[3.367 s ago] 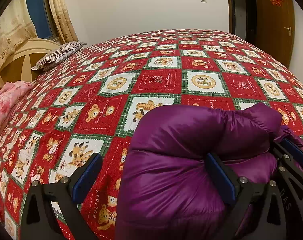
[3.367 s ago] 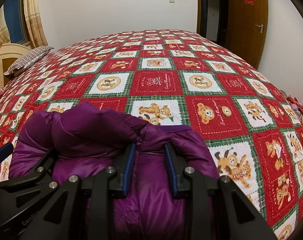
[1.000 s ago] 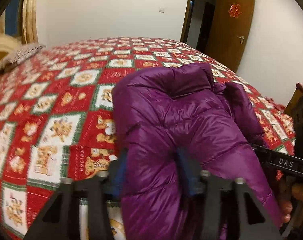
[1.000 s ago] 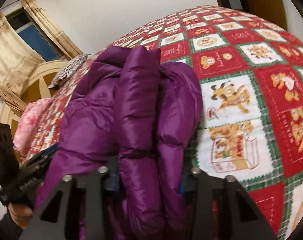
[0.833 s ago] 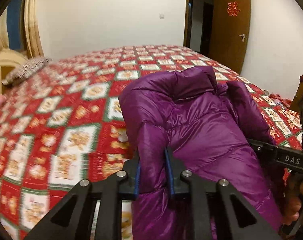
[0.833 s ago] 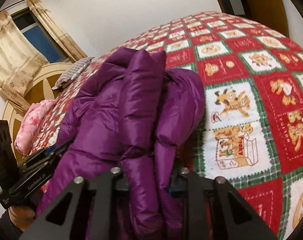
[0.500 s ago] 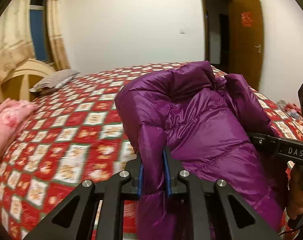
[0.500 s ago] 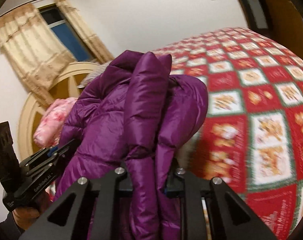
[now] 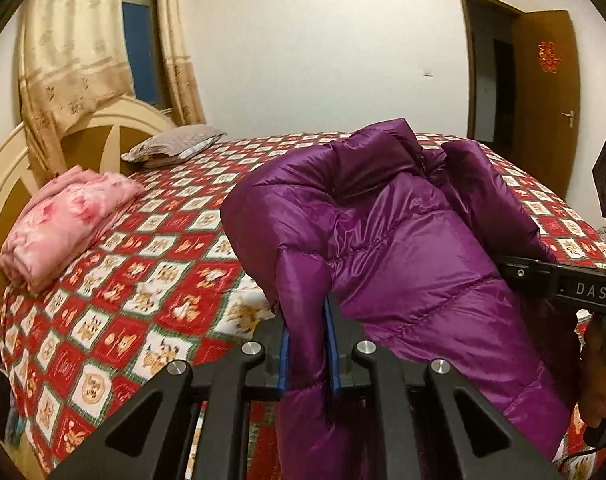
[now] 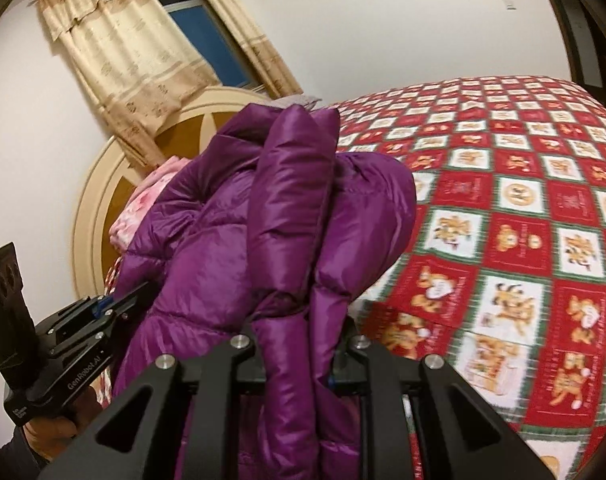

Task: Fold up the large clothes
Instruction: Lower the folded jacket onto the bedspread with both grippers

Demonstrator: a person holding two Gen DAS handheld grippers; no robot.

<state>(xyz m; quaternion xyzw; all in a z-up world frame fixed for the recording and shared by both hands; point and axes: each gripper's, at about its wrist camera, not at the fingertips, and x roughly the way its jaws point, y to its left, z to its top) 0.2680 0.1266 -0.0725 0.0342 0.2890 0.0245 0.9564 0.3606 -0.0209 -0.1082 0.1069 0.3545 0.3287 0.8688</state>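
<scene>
A shiny purple puffer jacket (image 9: 403, 248) is bundled and lifted off the bed, filling the middle of both views. My left gripper (image 9: 308, 346) is shut on a fold of its edge, blue pads pressed against the fabric. My right gripper (image 10: 299, 360) is shut on a thick bunch of the purple puffer jacket (image 10: 287, 216), its pads mostly buried in cloth. Each gripper shows in the other's view: the right one at the right edge (image 9: 559, 280), the left one at lower left (image 10: 99, 312), both at the jacket's sides.
The bed wears a red, green and white patchwork quilt (image 9: 143, 280) (image 10: 523, 240). A folded pink blanket (image 9: 63, 220) and a striped pillow (image 9: 171, 146) lie near the cream headboard (image 9: 7, 184). Curtains (image 10: 143, 48) hang behind; a brown door (image 9: 543, 92) stands at the far right.
Both grippers closed on the jacket and rose with it, lifting the bundle off the quilt. The views swung towards the headboard and curtains.
</scene>
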